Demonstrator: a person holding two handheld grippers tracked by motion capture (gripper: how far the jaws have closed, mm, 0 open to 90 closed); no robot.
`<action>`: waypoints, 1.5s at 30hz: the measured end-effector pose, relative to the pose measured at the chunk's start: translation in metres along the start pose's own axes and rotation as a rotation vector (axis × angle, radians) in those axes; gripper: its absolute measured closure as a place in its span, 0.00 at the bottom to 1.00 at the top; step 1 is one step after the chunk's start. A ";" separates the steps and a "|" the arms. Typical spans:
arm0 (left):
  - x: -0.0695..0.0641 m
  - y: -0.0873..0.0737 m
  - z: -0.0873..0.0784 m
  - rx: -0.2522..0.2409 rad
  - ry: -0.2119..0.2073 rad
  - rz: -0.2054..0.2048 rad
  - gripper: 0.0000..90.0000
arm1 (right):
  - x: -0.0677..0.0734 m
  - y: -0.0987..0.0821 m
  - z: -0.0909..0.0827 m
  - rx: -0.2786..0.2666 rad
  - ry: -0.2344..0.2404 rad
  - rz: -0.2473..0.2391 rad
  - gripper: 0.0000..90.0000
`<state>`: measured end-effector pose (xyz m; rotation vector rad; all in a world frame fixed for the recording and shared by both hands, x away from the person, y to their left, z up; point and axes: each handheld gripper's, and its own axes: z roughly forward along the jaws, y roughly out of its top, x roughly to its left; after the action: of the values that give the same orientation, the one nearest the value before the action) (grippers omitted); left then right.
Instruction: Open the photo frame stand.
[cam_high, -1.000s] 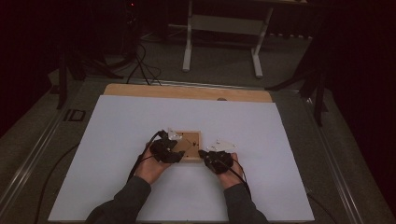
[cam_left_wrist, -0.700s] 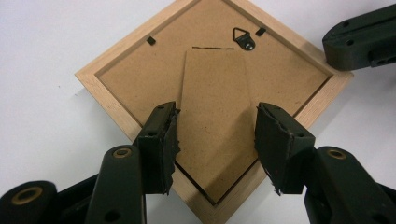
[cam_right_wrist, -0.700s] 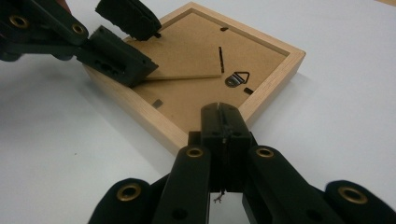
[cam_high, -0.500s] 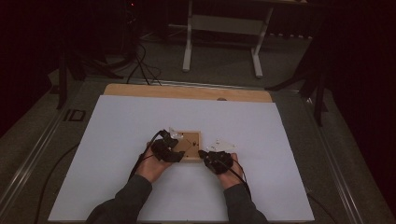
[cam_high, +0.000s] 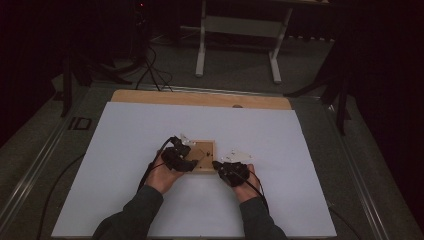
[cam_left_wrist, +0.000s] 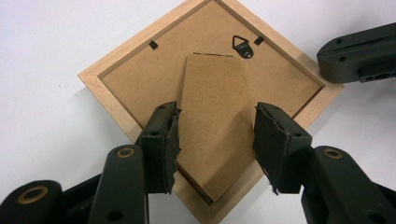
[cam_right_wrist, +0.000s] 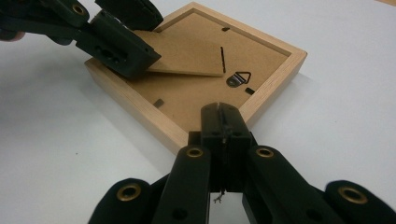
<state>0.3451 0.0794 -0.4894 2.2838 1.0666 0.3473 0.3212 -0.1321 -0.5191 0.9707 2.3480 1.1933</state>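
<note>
Wooden picture frame (cam_left_wrist: 116, 88) face-down on white sheet (cam_high: 130, 150), left gripper (cam_left_wrist: 215, 135) jaws apart straddling easel stand flap (cam_left_wrist: 212, 121) (just closing slightly), right gripper (cam_right_wrist: 222, 122) jaws together against frame edge, hanger ring (cam_right_wrist: 239, 78) ahead.

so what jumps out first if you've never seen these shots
A small wooden picture frame lies face down in the middle of the white table, its brown back, hanging hook and fold-out stand showing. The left gripper has its jaws on either side of the lifted stand, while the right gripper, jaws shut, presses on the frame's near edge.
</note>
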 end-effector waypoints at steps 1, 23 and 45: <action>0.000 0.000 0.000 0.002 -0.002 -0.004 0.56 | 0.000 0.000 0.000 0.000 0.000 0.000 1.00; 0.002 0.001 -0.008 0.021 -0.023 -0.040 0.56 | 0.000 0.000 0.000 -0.001 0.004 0.004 1.00; 0.013 0.016 -0.011 0.026 -0.109 -0.152 0.50 | 0.000 0.000 0.000 -0.001 0.003 0.002 1.00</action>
<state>0.3583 0.0856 -0.4716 2.2009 1.1855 0.1468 0.3211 -0.1323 -0.5193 0.9719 2.3483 1.1975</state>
